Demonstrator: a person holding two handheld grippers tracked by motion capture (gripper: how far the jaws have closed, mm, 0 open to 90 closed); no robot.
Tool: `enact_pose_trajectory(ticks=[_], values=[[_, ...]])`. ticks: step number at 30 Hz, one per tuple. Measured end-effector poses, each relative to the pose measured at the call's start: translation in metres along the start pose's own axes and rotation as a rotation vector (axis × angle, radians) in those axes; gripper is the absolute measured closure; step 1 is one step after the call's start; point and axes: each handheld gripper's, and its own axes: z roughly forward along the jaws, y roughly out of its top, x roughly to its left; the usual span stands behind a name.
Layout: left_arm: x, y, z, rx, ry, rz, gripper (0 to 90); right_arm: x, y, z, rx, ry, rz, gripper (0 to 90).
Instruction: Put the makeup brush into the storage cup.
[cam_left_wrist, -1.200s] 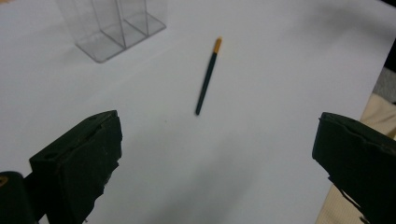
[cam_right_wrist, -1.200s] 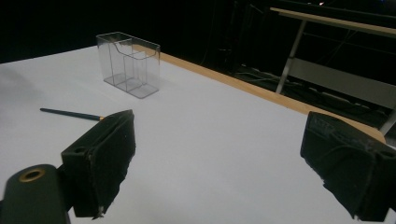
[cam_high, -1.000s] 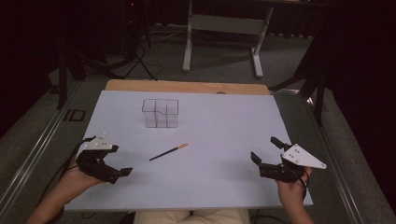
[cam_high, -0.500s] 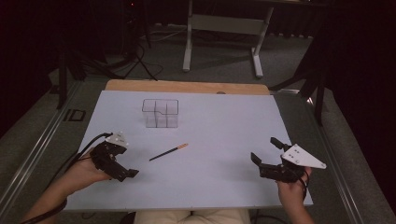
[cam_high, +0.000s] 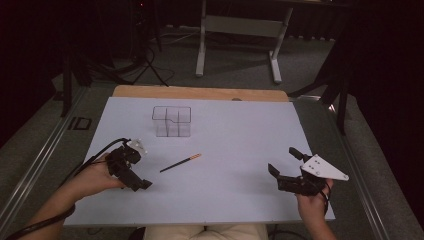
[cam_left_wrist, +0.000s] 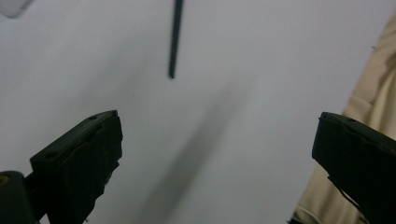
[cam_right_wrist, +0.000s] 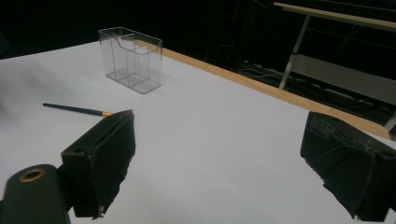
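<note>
nearby, left hand-held gripper (cam_high: 131, 172) gaping, paintbrush (cam_high: 181, 163) apparently clear

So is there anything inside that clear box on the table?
The clear box looks empty: its see-through walls show only its inner dividers and the white table beneath. The thin brush lies outside it, nearer the left gripper. Nothing covers the box.

Thin dark paintbrush with an orange-gold ferrule end (cam_high: 181, 163) lies flat on the white table sheet, untouched. It sits diagonally, gold end toward the far right. Dark handle tip points toward the near-left side.
</note>
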Motion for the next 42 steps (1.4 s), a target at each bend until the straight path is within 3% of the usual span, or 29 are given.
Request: enact_pose_trajectory(ticks=[9,21,30,42], values=[[0.002,0.021,0.006,0.048,-0.015,0.03,2.3,0.0,0.001,0.0,-0.006,0.001,-0.001,10.5],[0.006,0.05,0.014,0.066,-0.012,0.077,2.6,0.001,0.0,0.003,-0.001,0.011,-0.002,10.5],[0.005,0.068,0.025,0.09,-0.04,0.111,2.6,0.002,0.0,0.005,0.001,0.018,-0.004,10.5],[0.006,0.088,0.037,0.072,0.002,0.118,2.6,0.002,-0.001,0.006,0.008,0.023,-0.007,10.5]])
